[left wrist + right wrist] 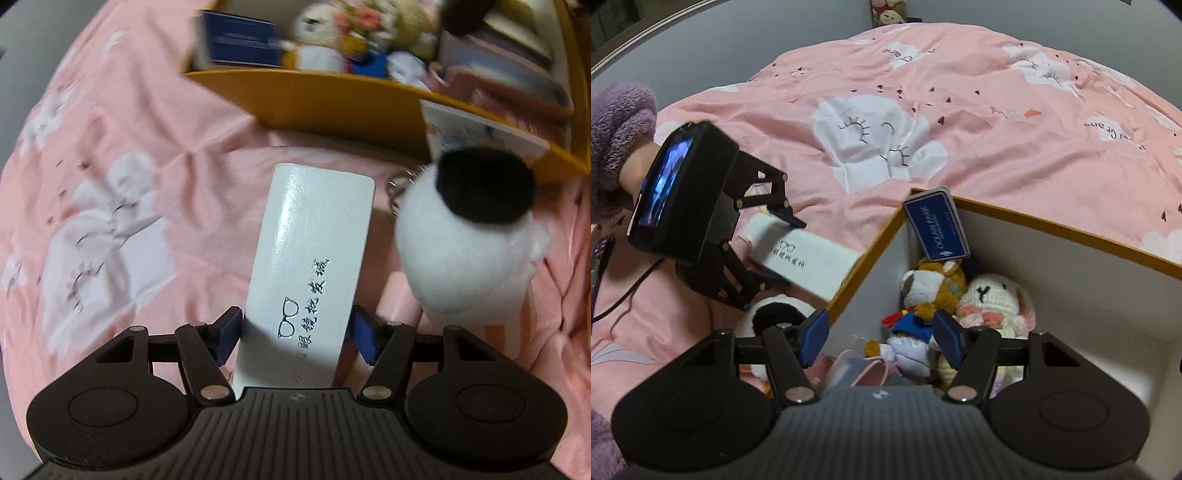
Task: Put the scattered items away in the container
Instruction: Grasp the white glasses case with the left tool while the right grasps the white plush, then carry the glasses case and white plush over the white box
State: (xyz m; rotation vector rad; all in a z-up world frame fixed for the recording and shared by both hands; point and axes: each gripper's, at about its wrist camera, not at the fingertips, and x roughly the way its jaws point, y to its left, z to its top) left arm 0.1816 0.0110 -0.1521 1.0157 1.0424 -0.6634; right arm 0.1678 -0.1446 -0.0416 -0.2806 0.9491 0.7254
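My left gripper [295, 332] is shut on a white glasses case [310, 258] with black lettering and holds it above the pink bedding, just short of the orange box [332, 107]. The right wrist view shows the case [809, 258] in that gripper [779, 245], close to the box's near corner [882, 236]. A black-and-white panda plush [469, 240] lies on the bed right of the case, also in the right wrist view [775, 312]. My right gripper [879, 338] is open and empty, over the box's inside.
The box holds a blue booklet [936, 225], a brown-and-white plush dog [931, 284], a crocheted white bunny [993, 299] and pink items. Pink bedding with white clouds [879, 140] surrounds the box. A metal key ring [399, 188] sits by the panda.
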